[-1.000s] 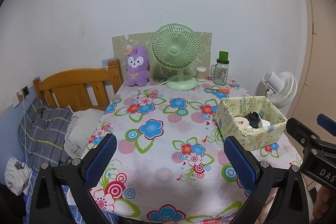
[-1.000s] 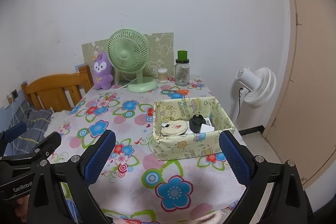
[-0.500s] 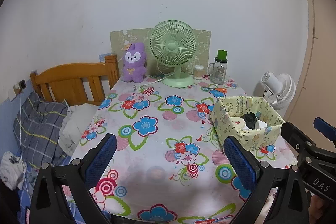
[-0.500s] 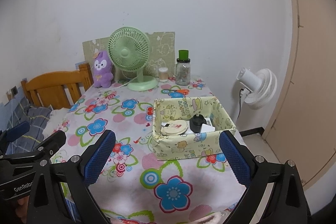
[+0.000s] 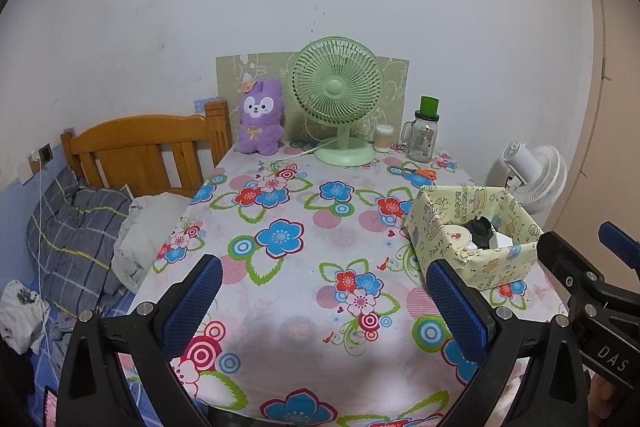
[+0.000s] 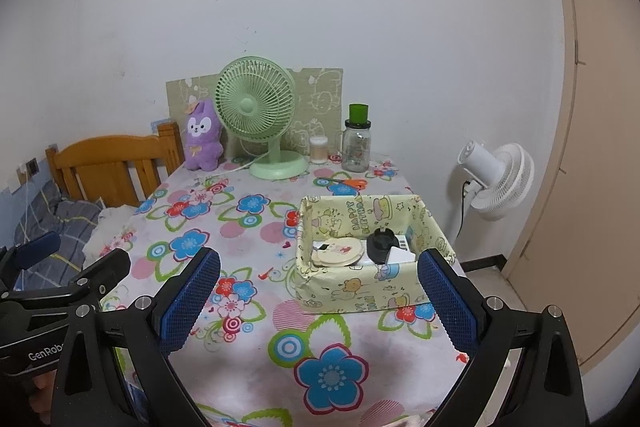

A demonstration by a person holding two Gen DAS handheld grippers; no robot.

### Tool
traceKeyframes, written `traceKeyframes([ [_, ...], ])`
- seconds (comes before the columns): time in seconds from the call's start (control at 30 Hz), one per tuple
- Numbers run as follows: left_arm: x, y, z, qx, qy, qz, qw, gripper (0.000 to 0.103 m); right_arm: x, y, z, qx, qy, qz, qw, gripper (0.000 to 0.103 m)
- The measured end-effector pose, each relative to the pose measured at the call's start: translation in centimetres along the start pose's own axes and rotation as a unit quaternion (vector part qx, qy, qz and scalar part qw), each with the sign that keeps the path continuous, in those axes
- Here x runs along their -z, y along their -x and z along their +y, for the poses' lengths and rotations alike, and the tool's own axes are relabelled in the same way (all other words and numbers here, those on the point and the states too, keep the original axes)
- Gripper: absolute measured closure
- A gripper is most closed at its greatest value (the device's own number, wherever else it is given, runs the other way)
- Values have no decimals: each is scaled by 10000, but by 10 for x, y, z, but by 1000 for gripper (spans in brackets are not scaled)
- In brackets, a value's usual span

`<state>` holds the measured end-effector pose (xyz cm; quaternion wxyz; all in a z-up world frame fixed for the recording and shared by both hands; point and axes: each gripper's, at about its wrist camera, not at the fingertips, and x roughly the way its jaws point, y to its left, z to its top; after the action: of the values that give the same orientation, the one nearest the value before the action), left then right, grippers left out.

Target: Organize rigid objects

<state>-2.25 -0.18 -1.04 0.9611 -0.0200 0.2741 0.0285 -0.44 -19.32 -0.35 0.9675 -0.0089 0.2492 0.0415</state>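
Both jaws wide open and holding nothing, left gripper (image 5: 324, 301) and right gripper (image 6: 320, 297) above the flowery tabletop (image 5: 280, 239), yellow cartoon paper box (image 6: 370, 267) near the right edge holding a black plug (image 6: 382, 245), green fan (image 6: 256, 107), purple bunny toy (image 5: 260, 123) and glass jar (image 6: 356, 147) far behind.

Box (image 6: 368, 287) on table's (image 6: 248, 367) right; fan (image 6: 260, 115) behind, by wall.
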Motion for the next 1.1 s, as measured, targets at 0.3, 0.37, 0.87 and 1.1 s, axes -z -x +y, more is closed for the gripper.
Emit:
traceKeyframes([
  [0.3,-1,-4,-3,16,-52,32,10000,0,2,0,-2,13,-1,-37,10000,3],
  [0.37,-1,-5,-3,11,-35,48,10000,0,1,-1,-2,14,-21,-23,10000,3],
  [0.87,1,-6,-3,-1,-37,63,10000,0,4,-2,-4,31,-61,-36,10000,2],
  [1.1,1,-6,-3,3,-53,67,10000,0,5,-1,-4,58,-70,-50,9999,1],
])
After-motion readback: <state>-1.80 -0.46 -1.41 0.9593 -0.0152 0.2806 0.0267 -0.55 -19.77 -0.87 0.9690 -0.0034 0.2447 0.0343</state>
